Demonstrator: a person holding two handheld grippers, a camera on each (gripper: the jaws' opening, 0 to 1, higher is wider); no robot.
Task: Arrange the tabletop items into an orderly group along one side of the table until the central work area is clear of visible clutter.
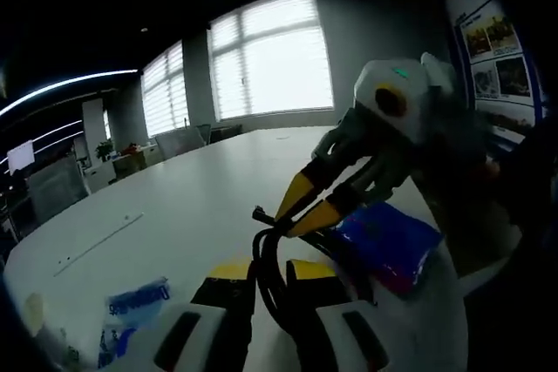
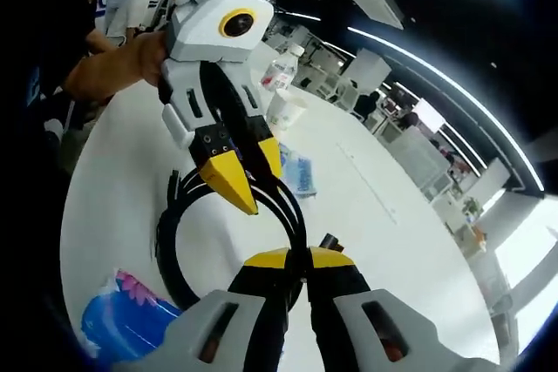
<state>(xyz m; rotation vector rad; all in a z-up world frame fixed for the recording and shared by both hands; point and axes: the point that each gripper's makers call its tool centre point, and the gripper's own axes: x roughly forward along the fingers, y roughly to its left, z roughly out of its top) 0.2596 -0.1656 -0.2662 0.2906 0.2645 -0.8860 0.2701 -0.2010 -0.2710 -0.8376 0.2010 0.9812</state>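
A coiled black cable (image 1: 263, 250) hangs over the white table (image 1: 192, 206) between both grippers. My left gripper (image 1: 268, 269) is shut on its loops, which fill the gap between the yellow tips. My right gripper (image 1: 301, 211) comes in from the right and pinches the cable near its plug end. In the right gripper view, my right gripper (image 2: 299, 257) is shut on a strand, the cable (image 2: 170, 233) coils to the left, and the left gripper (image 2: 253, 176) reaches down from above, held by a hand. A blue tissue pack (image 2: 122, 315) lies beside the coil.
The blue pack (image 1: 388, 241) sits under the right gripper. A blue-printed packet (image 1: 135, 307) lies at the near left. A paper cup (image 2: 288, 111), a bottle (image 2: 279, 71) and a flat blue packet (image 2: 301, 172) stand farther along the table (image 2: 384, 215). People sit beyond.
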